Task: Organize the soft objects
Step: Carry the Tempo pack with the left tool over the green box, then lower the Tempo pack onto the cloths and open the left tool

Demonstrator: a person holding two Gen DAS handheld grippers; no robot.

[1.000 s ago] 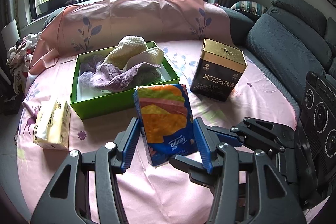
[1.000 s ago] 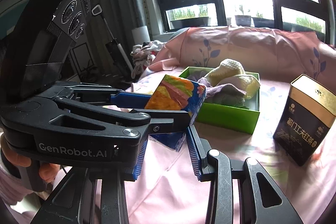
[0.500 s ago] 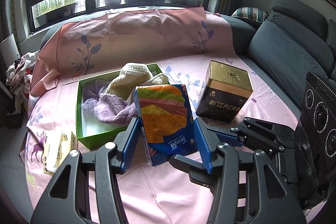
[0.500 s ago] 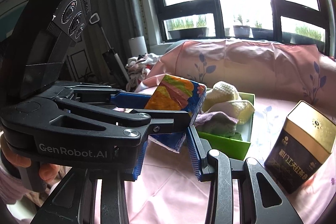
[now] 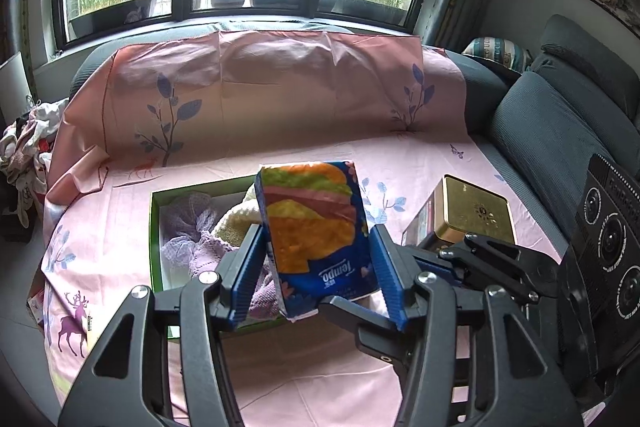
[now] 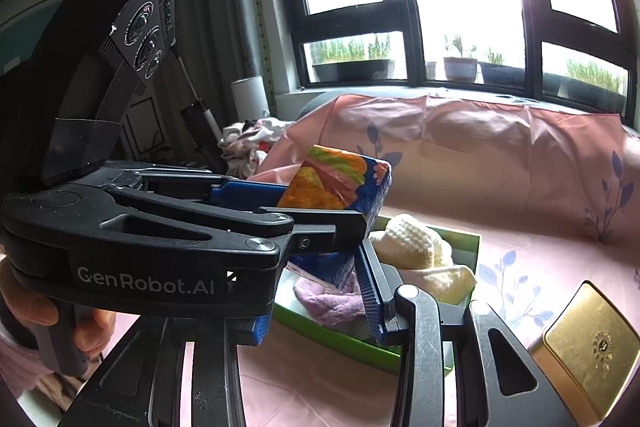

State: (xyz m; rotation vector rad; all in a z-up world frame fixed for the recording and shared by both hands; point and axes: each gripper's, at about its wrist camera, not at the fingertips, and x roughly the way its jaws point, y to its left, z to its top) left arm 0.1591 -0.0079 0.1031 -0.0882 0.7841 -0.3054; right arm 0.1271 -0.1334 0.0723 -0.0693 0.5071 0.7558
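Taking the green box (image 5: 158,267) as the landmark, the tissue pack (image 5: 316,239) hung above its near right corner, over the lilac and cream cloths inside. The left claw (image 5: 316,267) pinched its two sides, and the right claw (image 6: 316,267) clamped its lower end crosswise. The pack looked light, soft and slick-wrapped, likely to crumple, so its flat sides seemed the best hold.

Landmark: green open-top cardboard box (image 5: 157,247) on the pink printed sheet (image 5: 304,379). Its interior is mostly packed with a lilac knitted cloth (image 5: 208,251) and cream knitted pieces (image 6: 412,247); some white floor is bare at its left wall. Right of the box stands a gold-lidded dark square tin (image 5: 468,211), with a narrow gap between them. Behind the box, open sheet runs up to the draped backrest. In front of the box the sheet is bare.
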